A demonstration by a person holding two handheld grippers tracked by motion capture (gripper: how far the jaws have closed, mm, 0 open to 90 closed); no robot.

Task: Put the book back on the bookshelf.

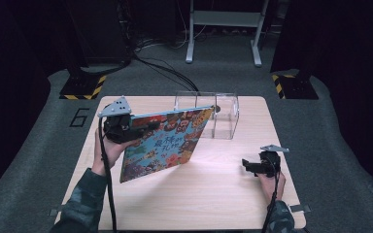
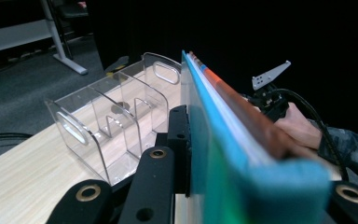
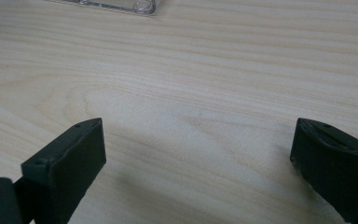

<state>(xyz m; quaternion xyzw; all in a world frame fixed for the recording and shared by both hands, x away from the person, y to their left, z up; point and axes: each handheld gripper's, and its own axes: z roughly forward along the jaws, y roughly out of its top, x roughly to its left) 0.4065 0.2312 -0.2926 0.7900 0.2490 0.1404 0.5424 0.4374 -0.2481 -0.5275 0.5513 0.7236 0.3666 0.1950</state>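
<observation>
High view, left to right: the left gripper (image 1: 143, 127), forearm raised, pinches a picture book (image 1: 167, 143) by its upper left edge, tilted above the table (image 1: 213, 194); behind stands a clear divided organizer (image 1: 218, 116). The right gripper (image 1: 250, 166) rests low, jaws spread on nothing. The left gripper view adds the book's blue spine (image 2: 261, 163) edge-on and the organizer's handle cutouts.

Picture book (image 2: 233, 140) edge-on in the left claw (image 2: 186, 154), clear divided organizer (image 2: 107, 121) beyond
</observation>
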